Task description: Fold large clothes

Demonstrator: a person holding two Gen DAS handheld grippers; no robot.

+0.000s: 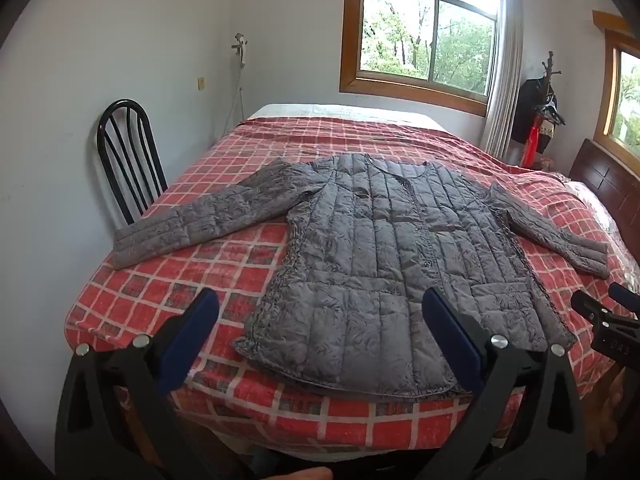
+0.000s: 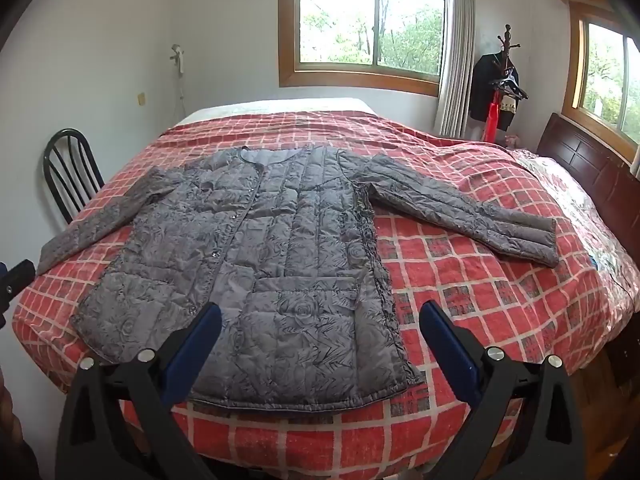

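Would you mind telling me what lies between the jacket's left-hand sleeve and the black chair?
Only bare checked bedspread; in the left wrist view, the jacket sleeve stops short of the black chair.

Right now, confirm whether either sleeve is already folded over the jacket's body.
No: both sleeves of the jacket lie spread out flat on the bedspread.

A bedroom in a home.

We see a bed (image 2: 460,240) under a red checked cover (image 1: 240,256), its dark wooden headboard (image 2: 580,160) against one wall, two wood-framed windows (image 2: 368,24) with a pale curtain (image 2: 454,60), a coat stand (image 2: 506,68) hung with clothes in the corner, and a black chair (image 1: 128,152) beside the bed.
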